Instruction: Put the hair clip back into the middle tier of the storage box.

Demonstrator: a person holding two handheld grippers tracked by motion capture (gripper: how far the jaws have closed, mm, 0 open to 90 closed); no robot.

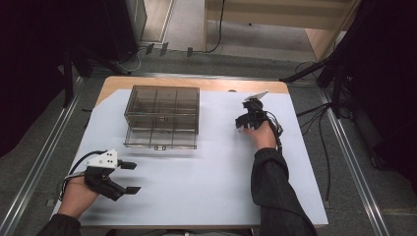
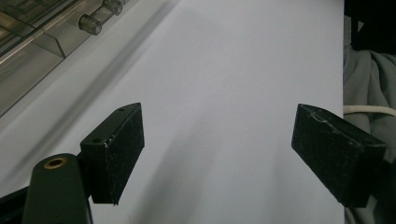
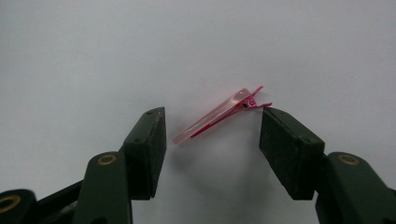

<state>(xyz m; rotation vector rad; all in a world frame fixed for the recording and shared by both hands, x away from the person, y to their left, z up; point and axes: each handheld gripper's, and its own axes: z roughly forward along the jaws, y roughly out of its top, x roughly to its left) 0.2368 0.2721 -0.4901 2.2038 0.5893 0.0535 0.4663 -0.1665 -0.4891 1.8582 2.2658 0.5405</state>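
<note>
Clear compartment box (image 1: 162, 117), lid closed, at 11 o'clock on the white-covered worktop (image 1: 206, 182); contents cannot be told. Pink hair clip (image 3: 217, 115) lies on the sheet at 2 o'clock, between the right gripper (image 3: 212, 140) fingers, spread, unclamped. Left gripper (image 1: 129, 177) at 8 o'clock, fingers released, holding nothing.

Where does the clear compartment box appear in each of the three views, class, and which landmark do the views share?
High view: the clear compartment box stands left of centre, toward the table's far edge.
Left gripper view: its edge and latch knobs fill the top left corner.
Right gripper view: not in it.
Shared landmark: the white sheet covering the table.
</note>
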